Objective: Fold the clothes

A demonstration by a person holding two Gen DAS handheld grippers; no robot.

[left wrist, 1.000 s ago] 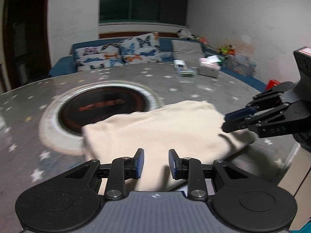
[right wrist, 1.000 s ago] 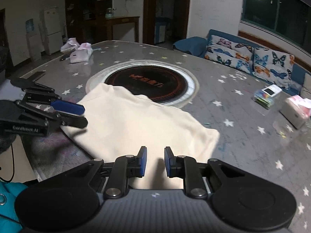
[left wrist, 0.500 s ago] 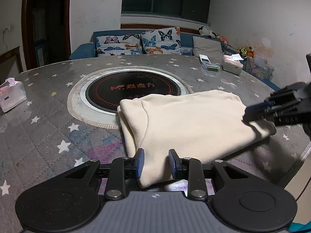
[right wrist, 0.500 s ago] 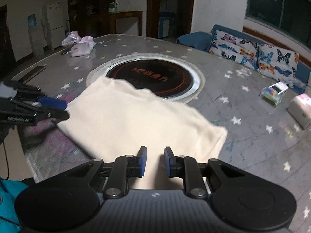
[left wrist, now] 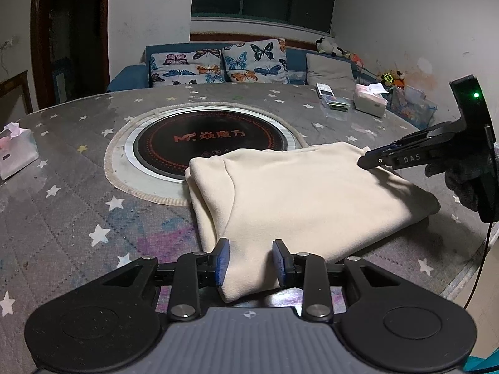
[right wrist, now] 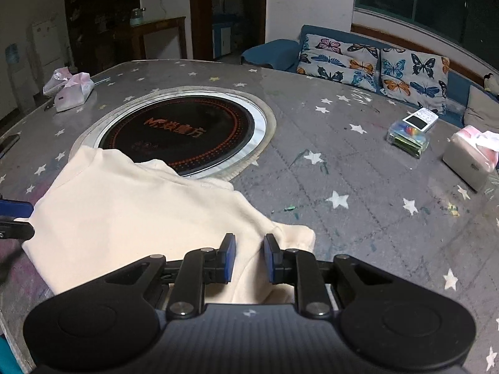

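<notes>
**Folded cream garment held at two corners; clutter well clear**

The cream garment [left wrist: 305, 199] lies folded on the grey star-patterned surface [left wrist: 62, 218], its far edge overlapping the rim of the round black inset plate [left wrist: 212, 143] at the surface's middle. The left gripper [left wrist: 251, 261] has the near corner of the fabric between its jaws, which are opening; the cloth fills the gap and touches both blue pads. The right gripper [right wrist: 249, 257] is clamped on the garment's opposite corner, jaws narrow, cloth bunched between them.

Surroundings: a white tissue box [right wrist: 467, 162] and a clear plastic case [right wrist: 407, 138] with a small white device [right wrist: 420, 120] on top stand well apart from the garment, toward the surface's right side. A pink-and-white tissue pack [left wrist: 15, 152] sits near the left edge. Butterfly-print cushions [left wrist: 218, 65] line a blue sofa [right wrist: 271, 53] beyond. Nothing rests on the garment or beside its edges.
</notes>
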